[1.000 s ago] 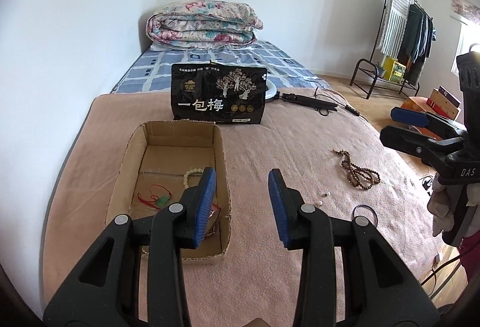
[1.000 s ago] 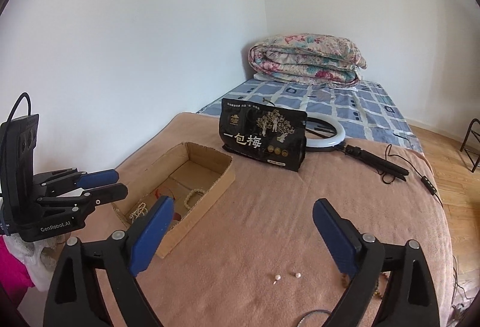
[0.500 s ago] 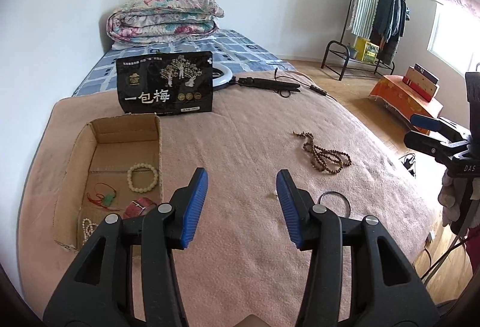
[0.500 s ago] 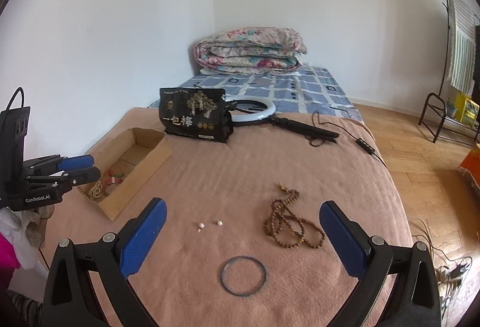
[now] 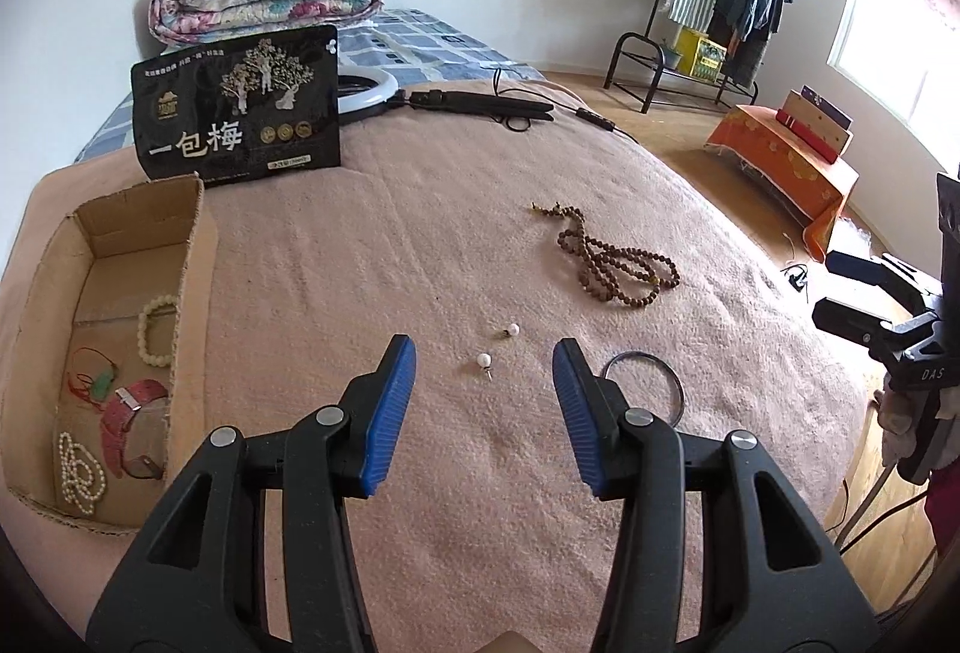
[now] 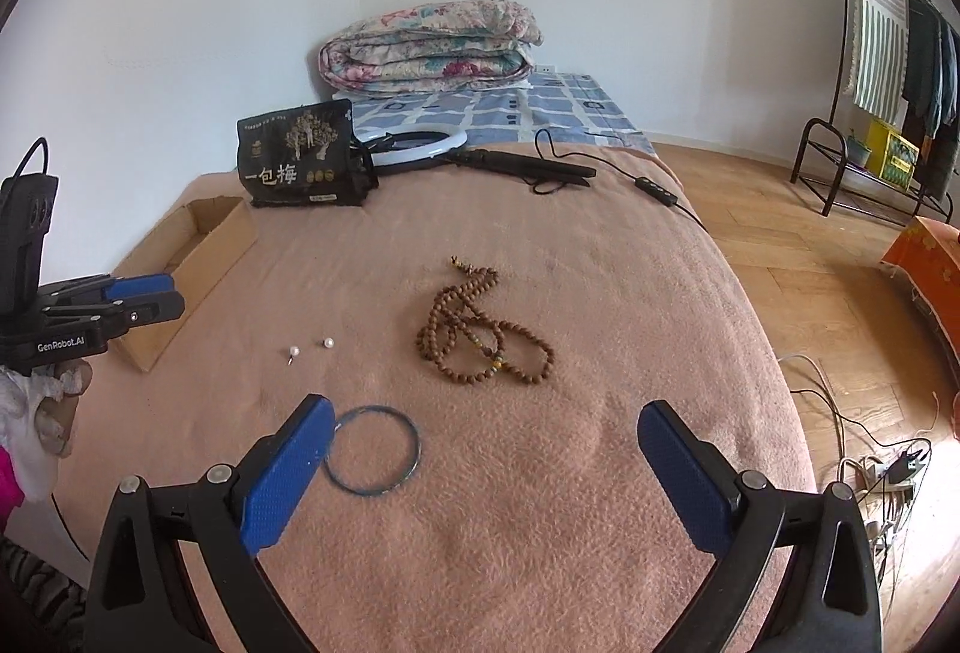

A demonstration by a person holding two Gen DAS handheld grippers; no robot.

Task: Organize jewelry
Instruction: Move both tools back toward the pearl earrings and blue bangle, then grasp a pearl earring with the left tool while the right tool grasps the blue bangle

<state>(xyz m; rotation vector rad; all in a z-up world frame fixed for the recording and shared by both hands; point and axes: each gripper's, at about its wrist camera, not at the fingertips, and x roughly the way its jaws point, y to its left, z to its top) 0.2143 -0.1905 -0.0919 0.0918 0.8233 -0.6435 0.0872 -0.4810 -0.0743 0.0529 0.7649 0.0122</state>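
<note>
On the pink blanket lie two pearl earrings [image 5: 497,346], a brown bead necklace [image 5: 612,258] and a thin dark bangle [image 5: 643,384]. They also show in the right wrist view: earrings [image 6: 311,347], necklace [image 6: 480,332], bangle [image 6: 372,450]. A cardboard box [image 5: 192,257] at the left holds a cream bead bracelet [image 5: 157,322], a red watch [image 5: 127,425], a pearl string [image 5: 77,473] and a red cord pendant. My left gripper [image 5: 483,377] is open and empty, just short of the earrings. My right gripper [image 6: 485,449] is wide open and empty, its left finger beside the bangle.
A black snack pouch [image 5: 237,107] stands behind the box. A ring light [image 6: 420,143] with its black handle and cable lies at the back. A folded quilt [image 6: 429,47] sits on the bed. The blanket's right edge drops to wooden floor with cables.
Both grippers swung right, away from the box and toward the loose jewelry. The earrings now lie between my left fingers' line; the bangle sits by my right gripper's left finger.
</note>
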